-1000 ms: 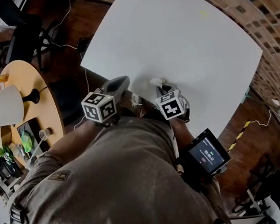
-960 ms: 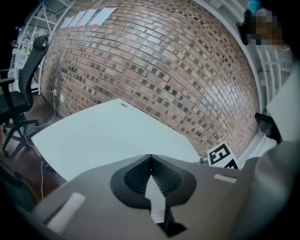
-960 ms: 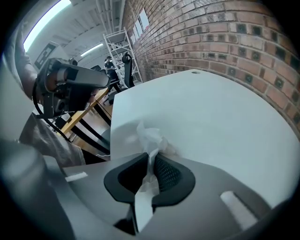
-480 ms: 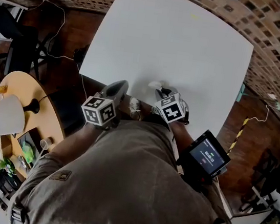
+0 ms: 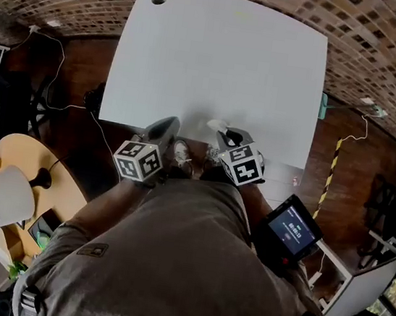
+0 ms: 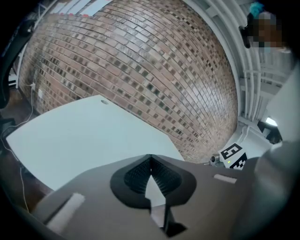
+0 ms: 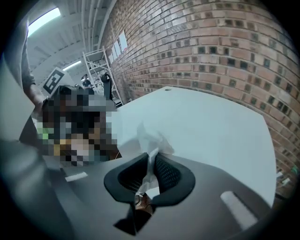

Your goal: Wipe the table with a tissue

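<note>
Flat rectangular tabletop (image 5: pixel 220 54): plain white; crumpled paper tissue (image 7: pixel 150 140): white; brick wall (image 6: pixel 154 70): mottled brown, pale mortar lines.

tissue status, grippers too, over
Right gripper shut on tissue, at the table near edge. Left gripper shut, empty. Nothing in the way on the tabletop.

Head view looks down; gripper views share table (image 5: pixel 220 54).

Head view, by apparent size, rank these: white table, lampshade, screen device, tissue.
1. white table, by far the largest.
2-3. lampshade and screen device look alike; the device is nearer the camera, so unranked.
4. tissue, smallest.
</note>
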`<state>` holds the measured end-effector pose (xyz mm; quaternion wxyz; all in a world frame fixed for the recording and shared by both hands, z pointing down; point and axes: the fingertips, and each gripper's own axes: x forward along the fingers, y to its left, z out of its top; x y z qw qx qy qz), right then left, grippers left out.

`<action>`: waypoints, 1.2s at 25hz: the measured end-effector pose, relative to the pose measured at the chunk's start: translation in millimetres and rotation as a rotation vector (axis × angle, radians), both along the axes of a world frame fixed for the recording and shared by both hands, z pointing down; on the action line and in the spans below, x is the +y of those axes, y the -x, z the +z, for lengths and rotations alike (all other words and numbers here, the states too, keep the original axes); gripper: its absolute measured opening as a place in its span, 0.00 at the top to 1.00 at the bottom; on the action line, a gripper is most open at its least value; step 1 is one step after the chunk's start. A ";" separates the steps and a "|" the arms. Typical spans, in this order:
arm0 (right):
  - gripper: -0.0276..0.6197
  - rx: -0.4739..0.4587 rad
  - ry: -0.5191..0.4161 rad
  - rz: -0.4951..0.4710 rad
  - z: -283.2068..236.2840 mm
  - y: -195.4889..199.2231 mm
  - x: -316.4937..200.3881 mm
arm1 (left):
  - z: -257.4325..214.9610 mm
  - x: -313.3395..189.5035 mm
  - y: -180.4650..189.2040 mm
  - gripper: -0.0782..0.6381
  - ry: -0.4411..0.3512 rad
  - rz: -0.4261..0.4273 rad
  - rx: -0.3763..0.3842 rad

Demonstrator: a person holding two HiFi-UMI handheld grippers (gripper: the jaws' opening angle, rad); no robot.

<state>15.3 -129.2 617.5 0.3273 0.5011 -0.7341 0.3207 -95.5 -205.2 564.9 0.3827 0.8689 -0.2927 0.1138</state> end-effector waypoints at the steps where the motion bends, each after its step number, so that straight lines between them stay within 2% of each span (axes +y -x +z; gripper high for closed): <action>1: 0.88 -0.016 -0.016 0.031 -4.8 0.0 3.7 | -1.4 2.3 -1.4 0.89 -0.004 0.013 0.008; 5: 0.88 -0.084 -0.105 0.123 -26.4 -0.7 15.5 | -12.1 13.0 -5.7 0.89 -0.031 0.032 0.036; 11: 0.88 -0.168 -0.253 0.201 -61.2 -16.9 36.2 | -41.4 41.5 -16.4 0.89 -0.095 0.011 0.076; 19: 0.88 -0.284 -0.399 0.193 -113.1 -46.5 81.2 | -72.7 98.2 -36.6 0.89 -0.153 -0.087 0.103; 26: 0.88 -0.370 -0.426 0.164 -122.9 -53.5 129.3 | -87.2 155.0 -38.7 0.89 -0.187 -0.153 0.077; 30: 0.88 -0.387 -0.455 0.164 -132.3 -55.6 145.7 | -95.4 169.2 -35.4 0.89 -0.212 -0.169 0.068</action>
